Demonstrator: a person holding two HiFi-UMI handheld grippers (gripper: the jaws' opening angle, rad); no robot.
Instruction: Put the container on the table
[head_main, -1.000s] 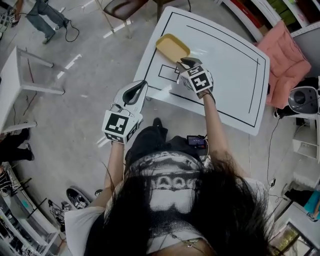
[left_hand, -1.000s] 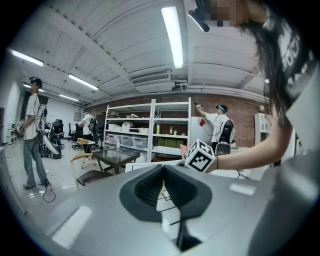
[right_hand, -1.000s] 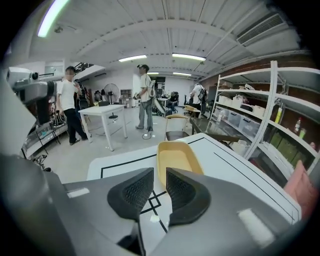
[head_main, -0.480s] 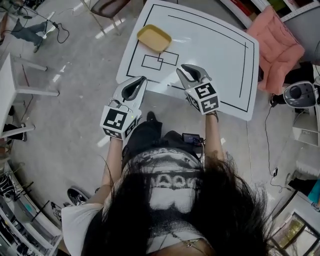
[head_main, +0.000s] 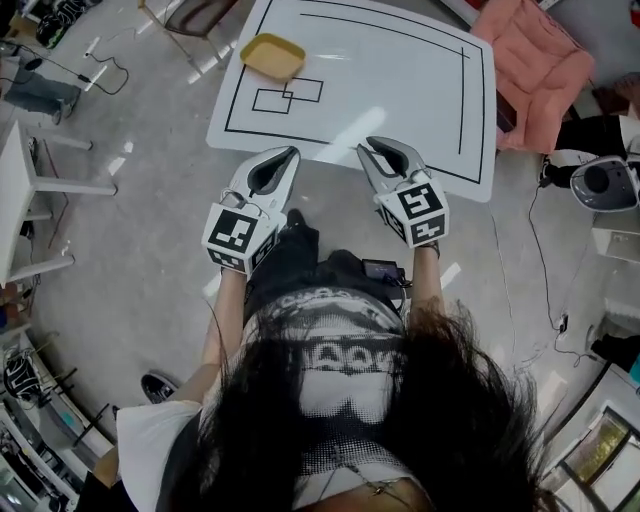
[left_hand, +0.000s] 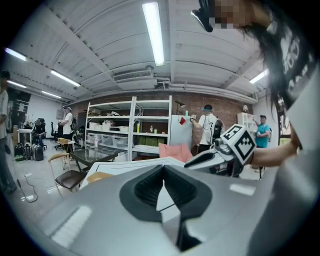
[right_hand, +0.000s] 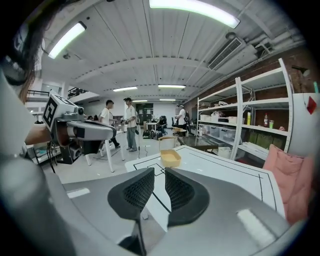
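Hovering empty just off table (head_main: 400, 90) near edge | noting container (head_main: 273, 56) resting far left on it, placement judged done | left gripper (head_main: 290, 153) pressed together, right gripper (head_main: 373, 144) narrowly spread | next: staying clear.

I have an open way in over the near edge of the white tabletop with black lines (head_main: 400, 90): its middle and right stretch lie bare. The one obstacle on it is the shallow yellow plastic container (head_main: 272, 56), at the far left corner. A pink padded cushion (head_main: 530, 60) crowds the far right corner, and a dark-seated metal-framed chair (head_main: 205, 15) stands off the far left. The grey floor (head_main: 130, 250) to my left is open.
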